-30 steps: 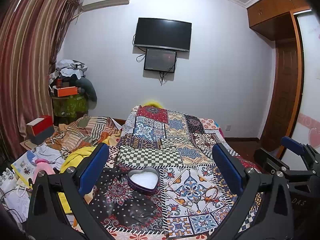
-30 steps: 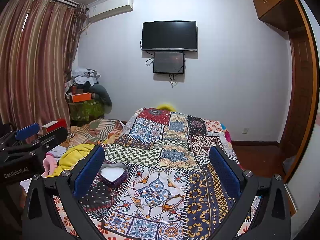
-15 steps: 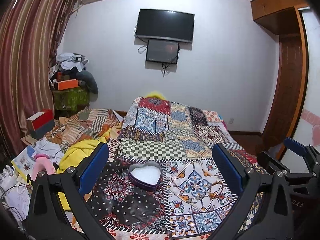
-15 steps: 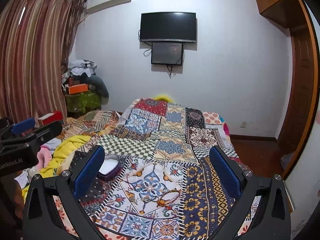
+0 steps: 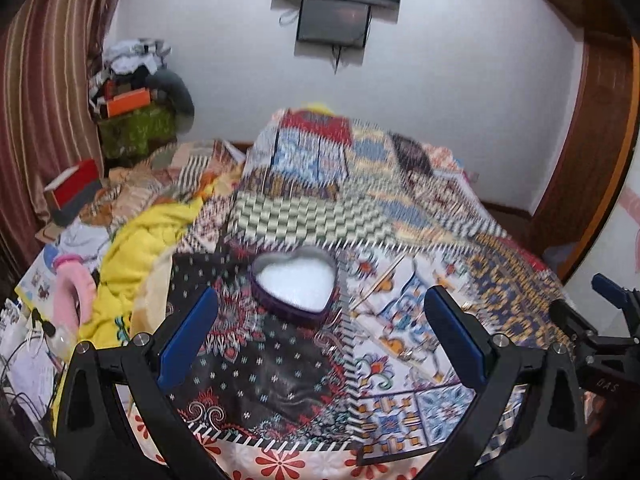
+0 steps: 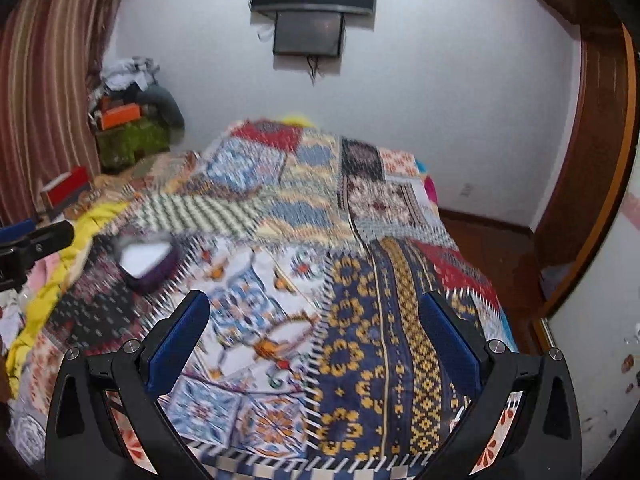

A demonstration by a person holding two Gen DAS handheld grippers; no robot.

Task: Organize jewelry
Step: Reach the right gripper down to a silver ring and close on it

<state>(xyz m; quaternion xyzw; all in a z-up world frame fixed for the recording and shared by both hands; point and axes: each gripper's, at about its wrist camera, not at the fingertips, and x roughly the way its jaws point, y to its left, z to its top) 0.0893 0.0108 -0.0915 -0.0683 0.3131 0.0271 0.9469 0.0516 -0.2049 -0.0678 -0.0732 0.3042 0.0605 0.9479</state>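
Observation:
A heart-shaped purple tin (image 5: 294, 284) with a white lining lies open on the patchwork quilt (image 5: 360, 208). My left gripper (image 5: 320, 300) is open just in front of it, with nothing between the blue pads. Thin pieces of jewelry (image 5: 406, 354) lie on the quilt right of the tin, too blurred to make out. My right gripper (image 6: 314, 304) is open and empty above the quilt's blue and yellow band; the tin (image 6: 146, 260) lies to its far left. Each gripper shows at the edge of the other's view: right gripper (image 5: 588, 304), left gripper (image 6: 36, 236).
A yellow garment (image 5: 132, 248), a pink soft item (image 5: 74, 292) and papers crowd the bed's left side. A red box (image 5: 72, 184) and a heap of clothes (image 5: 136, 92) stand by the striped curtain. A wooden door frame (image 6: 592, 160) borders the right.
Both grippers have dropped and tipped down toward the bed, so the tin and quilt look larger and nearer. The views are motion-blurred. Both stay open.

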